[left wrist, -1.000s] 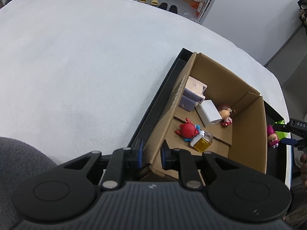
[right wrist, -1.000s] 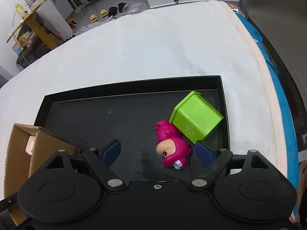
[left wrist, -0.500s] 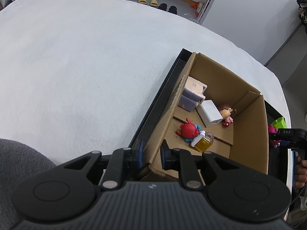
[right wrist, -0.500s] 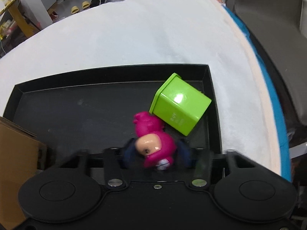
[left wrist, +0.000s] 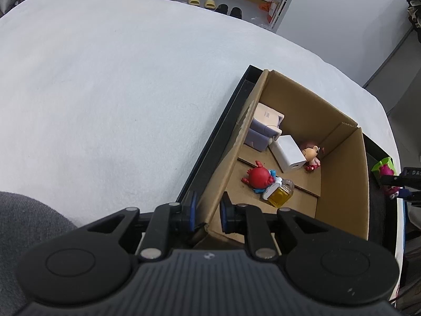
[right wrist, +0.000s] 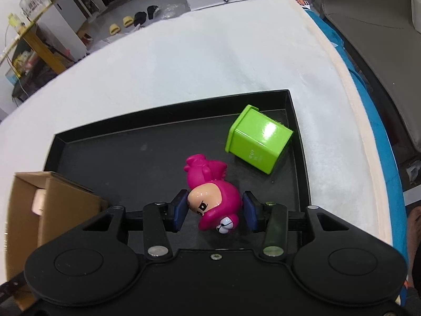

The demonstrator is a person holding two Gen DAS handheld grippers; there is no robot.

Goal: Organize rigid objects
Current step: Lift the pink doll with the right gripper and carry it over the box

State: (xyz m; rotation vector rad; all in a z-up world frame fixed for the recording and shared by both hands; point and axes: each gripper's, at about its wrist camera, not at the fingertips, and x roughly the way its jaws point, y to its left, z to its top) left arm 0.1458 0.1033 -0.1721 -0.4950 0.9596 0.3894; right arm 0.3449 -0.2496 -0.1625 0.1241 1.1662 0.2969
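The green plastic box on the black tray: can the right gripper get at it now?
Probably not yet: the right gripper is shut on the pink toy figure. The green plastic box lies just beyond, unobstructed on the black tray.

Left gripper [left wrist: 208, 210]: matte black body, ribbed grey top panel with a small round emblem at centre, 2 raised round discs flanking it. 2 black angular link arms, each with a silver pivot screw. Blue pads on the fingers [left wrist: 193, 209].

Right gripper [right wrist: 214, 212]: same black build, smooth top, 1 small centre screw just behind the link arms, 2 discs, 2 silver pivot screws, dark-blue pads.

Grey knit sleeve [left wrist: 25, 226] just left of the left gripper's body.
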